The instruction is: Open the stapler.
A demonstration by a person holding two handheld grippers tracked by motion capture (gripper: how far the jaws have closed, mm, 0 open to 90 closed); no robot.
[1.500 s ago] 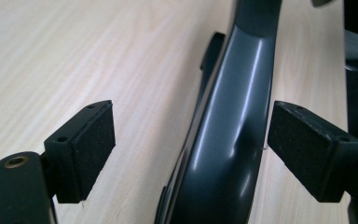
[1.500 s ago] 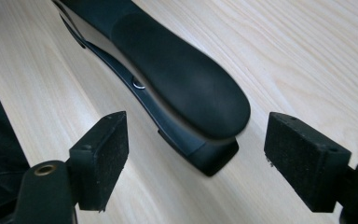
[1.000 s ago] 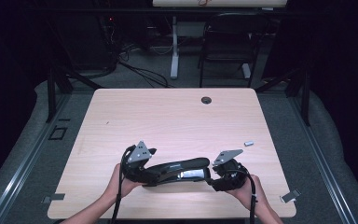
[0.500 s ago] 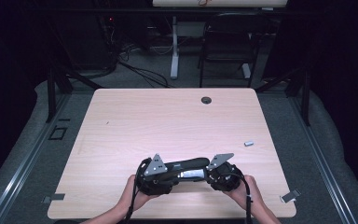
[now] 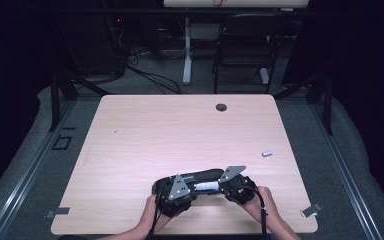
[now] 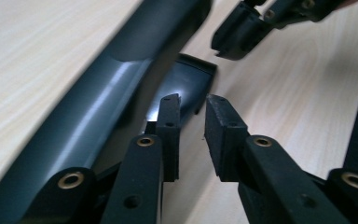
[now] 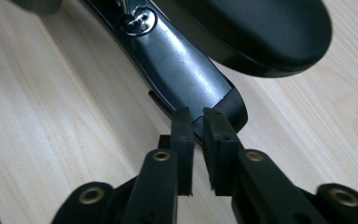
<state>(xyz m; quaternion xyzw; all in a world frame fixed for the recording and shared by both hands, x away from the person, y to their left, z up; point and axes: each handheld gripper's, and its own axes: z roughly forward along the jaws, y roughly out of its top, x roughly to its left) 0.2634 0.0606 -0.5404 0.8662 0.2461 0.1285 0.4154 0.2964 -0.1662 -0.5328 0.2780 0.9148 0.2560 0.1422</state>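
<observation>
Black plastic and a strip of bright metal make up the long stapler (image 5: 200,181) lying low in the high view, just right of centre, on the pale wood counter (image 5: 180,130). Its long axis runs nearly level across that frame, rising slightly to the right.

My left gripper (image 6: 192,119) has just been closing; its jaws stand narrow, with a slim gap left, beside the stapler's dark base end, and I cannot tell that the pads press on anything. My right gripper (image 7: 197,128) has also been closing, and its jaws are nearly together, nipping the thin rounded tip of the stapler's other end.

I judge this to be the grasping step, one gripper per end. Next I should seat the left pads on the base before lifting, keeping both ends level so it doesn't twist.
</observation>
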